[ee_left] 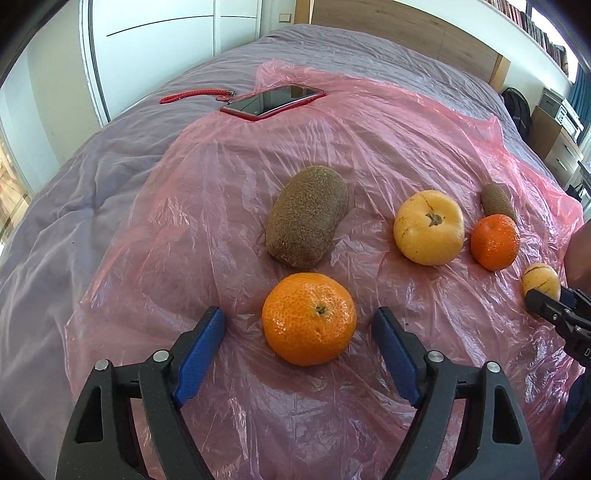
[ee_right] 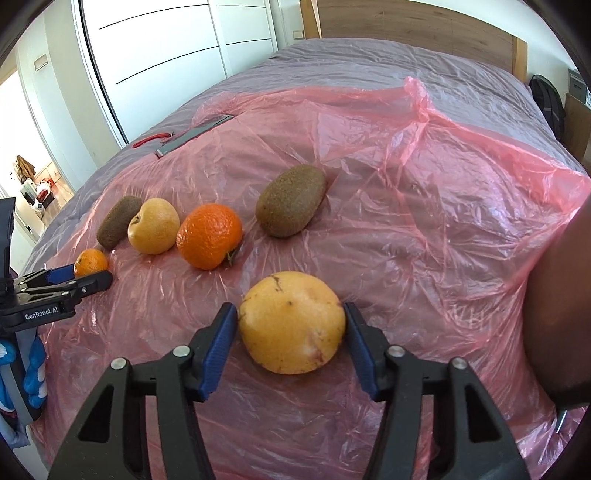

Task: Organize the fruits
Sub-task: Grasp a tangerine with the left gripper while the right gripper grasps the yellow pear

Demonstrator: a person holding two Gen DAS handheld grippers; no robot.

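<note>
Several fruits lie on a pink plastic sheet [ee_left: 221, 155] on a bed. My left gripper [ee_left: 299, 321] is open, its jaws on either side of a mandarin [ee_left: 309, 318] with gaps on both sides. Behind it lies a large kiwi [ee_left: 306, 215], then a yellow fruit [ee_left: 428, 227], a second mandarin [ee_left: 495, 242] and a small kiwi [ee_left: 496, 198]. My right gripper [ee_right: 291, 325] has its jaws around a yellow fruit [ee_right: 291, 321], pads at or near its sides. The left gripper [ee_right: 79, 275] also shows in the right wrist view around the mandarin [ee_right: 90, 261].
A red-cased phone [ee_left: 273, 101] with a red strap [ee_left: 192, 96] lies at the sheet's far edge. The grey bedspread [ee_left: 92, 184] stretches left. A wardrobe [ee_right: 166, 44] and wooden headboard [ee_right: 406, 18] stand behind. Shelves and a backpack [ee_left: 517, 107] are at right.
</note>
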